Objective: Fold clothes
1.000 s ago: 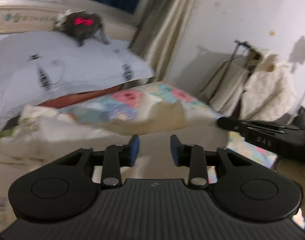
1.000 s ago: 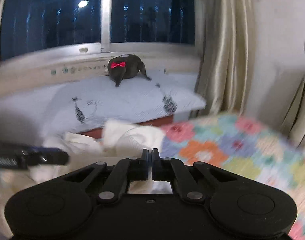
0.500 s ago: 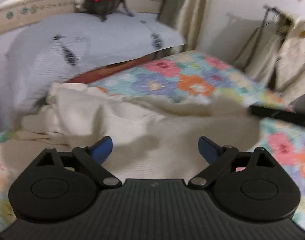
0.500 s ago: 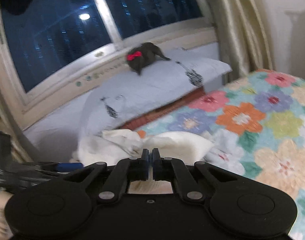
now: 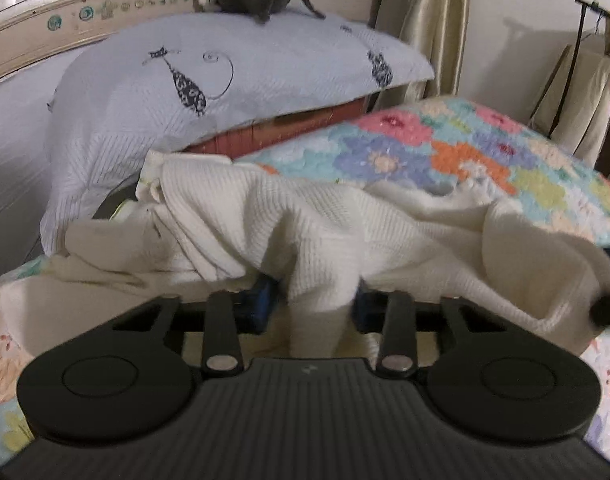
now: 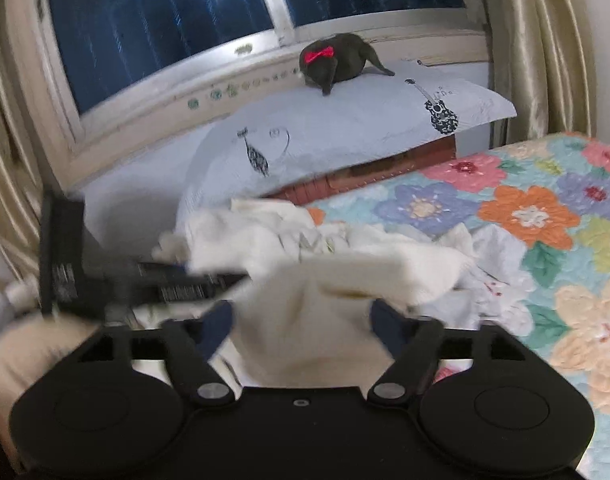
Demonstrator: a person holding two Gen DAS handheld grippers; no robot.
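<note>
Presently, item by item.

Left gripper (image 5: 311, 306): blue-padded fingers set part-way apart, a fold of cream waffle-knit garment (image 5: 289, 220) standing between them; whether the pads actually press the cloth I cannot tell, since the fold covers their inner faces.

Right gripper (image 6: 299, 322): fingers spread wide, a hump of the same cream cloth rising in the gap, unpinched.

Garment: rumpled in a heap on the floral quilt (image 5: 485, 148), its far end near the cat-print pillow (image 5: 225, 76); no flat or squared fold visible.

Risks: a loose left hold would let the fold slip out on any lift; bunched layers may be caught together, giving a crooked crease; the second cream piece (image 5: 101, 268) beneath could be dragged along.

Obscured: garment type, sleeves and hems unreadable; the right view is motion-blurred; the left gripper's body crosses it as a dark smear. Plush toy with red bow (image 6: 337, 62) sits well apart.
</note>
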